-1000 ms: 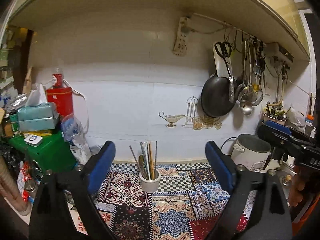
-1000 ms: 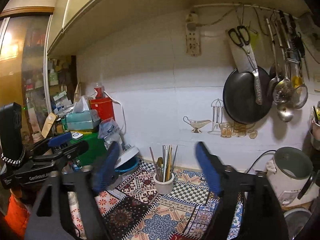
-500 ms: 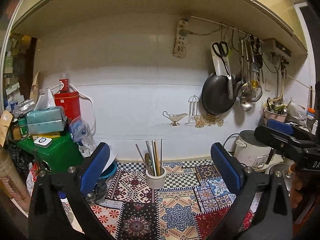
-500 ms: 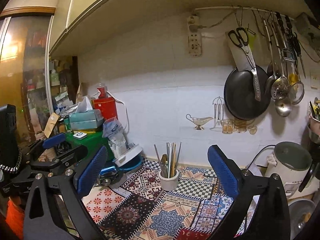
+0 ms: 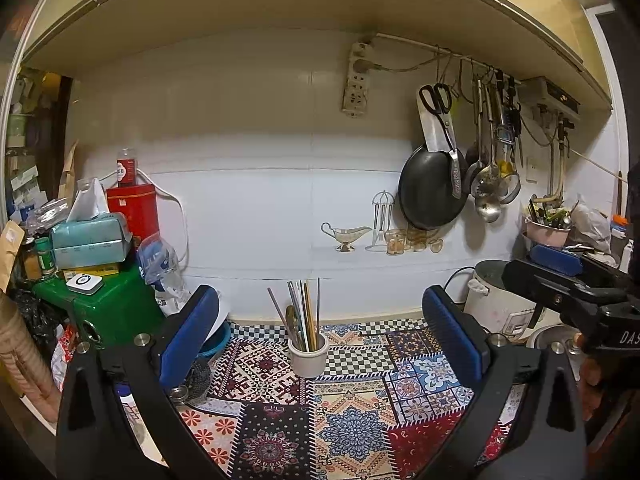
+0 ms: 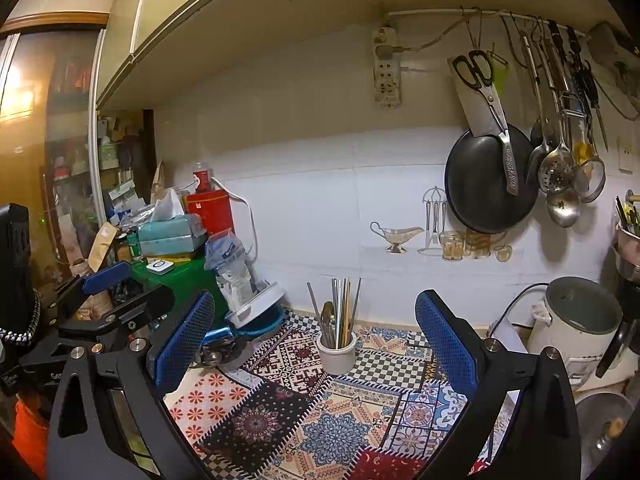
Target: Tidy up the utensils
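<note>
Left wrist view: the left gripper (image 5: 320,334) hangs wide apart and empty, framing the cup (image 5: 308,354) at lower centre of the frame, standing on the patterned mat (image 5: 352,432) on the desk. Utensils (image 5: 302,316) stand upright inside it. Right gripper (image 6: 316,338) likewise spread, holding nothing. Seemingly all gathered; nothing loose shows on the mat, so little looks left.

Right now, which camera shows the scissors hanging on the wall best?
The right wrist view: the scissors hang larger and clearer there, black handles and blades distinct. The left wrist view shows them smaller, farther right.
</note>
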Demonstrator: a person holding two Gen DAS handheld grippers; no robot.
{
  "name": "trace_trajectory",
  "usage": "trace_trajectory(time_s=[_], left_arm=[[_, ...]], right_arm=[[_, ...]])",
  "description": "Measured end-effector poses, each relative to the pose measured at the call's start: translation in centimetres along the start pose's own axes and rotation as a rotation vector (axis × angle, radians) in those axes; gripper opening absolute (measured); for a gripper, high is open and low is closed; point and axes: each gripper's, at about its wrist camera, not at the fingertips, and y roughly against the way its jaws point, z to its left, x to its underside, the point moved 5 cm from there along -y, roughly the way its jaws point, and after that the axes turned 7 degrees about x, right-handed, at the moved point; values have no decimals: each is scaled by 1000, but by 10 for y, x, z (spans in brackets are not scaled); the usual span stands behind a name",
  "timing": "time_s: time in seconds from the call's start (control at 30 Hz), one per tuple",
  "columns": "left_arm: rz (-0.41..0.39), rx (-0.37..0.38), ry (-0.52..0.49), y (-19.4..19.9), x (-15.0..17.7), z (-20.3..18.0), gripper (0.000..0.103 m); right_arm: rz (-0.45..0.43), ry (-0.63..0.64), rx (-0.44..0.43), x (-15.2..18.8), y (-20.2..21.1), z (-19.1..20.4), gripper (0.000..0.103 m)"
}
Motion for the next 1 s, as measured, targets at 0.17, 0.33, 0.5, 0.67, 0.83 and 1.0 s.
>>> trace_trajectory(time_s=[0.17,0.33,0.5,0.67,0.83,1.0], left_arm=[[-1,0,0,-1,0,-1,102],[-3,-1,-1,-3,0,-2,102],[-4,7,9,-5,-1,-3,102],[-7,17,19,-7,-2,-4,102],[-14,23,18,-7,-3,-6,102],[-10,40,21,-7,-4,-6,102]], right_arm=[[-2,-3,5,0,2,-2,100],[-1,0,10,-1,3,-6,100],[2,-4,11,-1,4,-7,100],[3,-4,17,0,4,-9,100],[6,-10,12,-1,4,-12,100],[7,-11,16,-1,3,-11,100]])
